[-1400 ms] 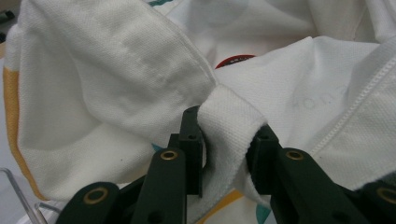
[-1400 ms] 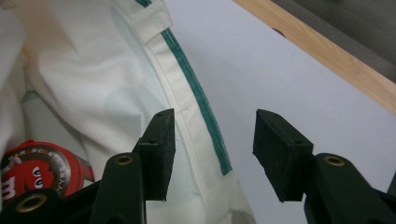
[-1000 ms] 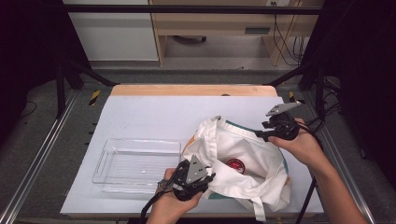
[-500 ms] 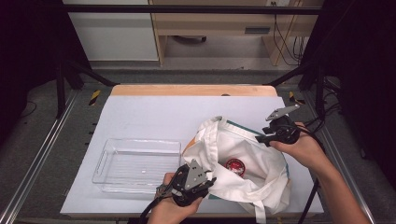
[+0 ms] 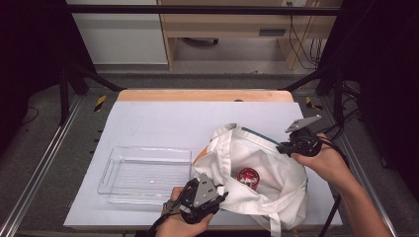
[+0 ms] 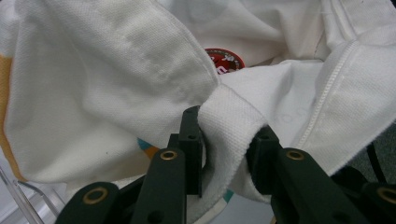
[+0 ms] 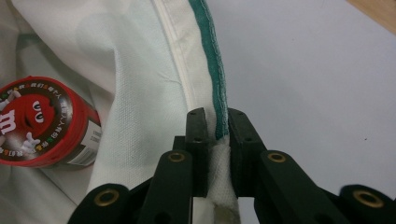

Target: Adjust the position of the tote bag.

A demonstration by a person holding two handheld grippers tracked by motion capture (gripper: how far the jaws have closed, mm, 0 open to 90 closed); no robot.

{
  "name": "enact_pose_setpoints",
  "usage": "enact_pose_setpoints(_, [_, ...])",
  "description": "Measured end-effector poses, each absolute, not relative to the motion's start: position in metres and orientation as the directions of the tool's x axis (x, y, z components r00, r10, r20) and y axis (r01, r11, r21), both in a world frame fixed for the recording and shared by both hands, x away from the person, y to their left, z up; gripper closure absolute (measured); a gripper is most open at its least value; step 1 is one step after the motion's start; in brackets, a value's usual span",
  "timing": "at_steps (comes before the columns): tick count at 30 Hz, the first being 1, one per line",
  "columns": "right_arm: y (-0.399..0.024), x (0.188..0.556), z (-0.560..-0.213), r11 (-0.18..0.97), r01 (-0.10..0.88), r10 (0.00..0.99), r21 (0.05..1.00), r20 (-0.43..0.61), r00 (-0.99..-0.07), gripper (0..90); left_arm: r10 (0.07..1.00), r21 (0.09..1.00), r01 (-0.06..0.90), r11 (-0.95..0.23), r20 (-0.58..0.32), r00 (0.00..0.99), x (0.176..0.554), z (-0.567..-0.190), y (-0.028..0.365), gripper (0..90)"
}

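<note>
Since the white tote bag (image 5: 257, 182) lies slumped on the right half of the table, with the red candy tub (image 5: 248, 177) resting inside it, we judge the step in hand to be spreading the bag's mouth so the tub can be got at. To do it well, we want both grips on the rim itself, not on loose cloth, and we want to draw the two sides apart and slightly up, evenly, so the tub stays put and the opening holds its shape.

Our right gripper (image 7: 216, 122) has just been closing, and its jaws now pinch the far rim, the green-edged hem (image 7: 215, 70) between the pads. Our left gripper (image 6: 229, 135) is clamped on a thick fold of the near rim where the strap (image 6: 233, 116) meets it.

Our left hand (image 5: 190, 217) sits low at the table's near edge, the gripper pointing towards the bag. Our right hand (image 5: 323, 158) reaches in from the right side, forearm angled across the table's corner, its gripper aimed left at the rim. A clear plastic tray (image 5: 113, 168) stands just beside the bag on the left.
</note>
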State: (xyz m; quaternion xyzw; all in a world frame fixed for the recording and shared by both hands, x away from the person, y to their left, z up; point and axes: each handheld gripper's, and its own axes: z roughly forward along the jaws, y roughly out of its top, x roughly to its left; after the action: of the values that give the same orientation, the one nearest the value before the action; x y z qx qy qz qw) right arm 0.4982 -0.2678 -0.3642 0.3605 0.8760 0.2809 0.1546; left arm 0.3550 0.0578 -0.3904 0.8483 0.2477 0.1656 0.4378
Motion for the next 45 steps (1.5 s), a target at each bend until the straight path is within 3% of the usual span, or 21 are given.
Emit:
enact_pose_setpoints(22, [-0.272, 0.489, -0.297, 0.577, 0.441, 0.726, 0.687, -0.186, -0.662, 83.4, 0.552, 0.805, 0.283, -0.522, 0.066, 0.831, 0.340, -0.404, 0.064, 81.5])
enact_pose_setpoints(45, [-0.274, 0.478, -0.337, 0.567, 0.471, 0.721, 0.676, -0.132, -0.680, 83.4, 0.555, 0.776, 0.301, -0.554, 0.074, 0.829, 0.342, -0.434, 0.062, 79.3])
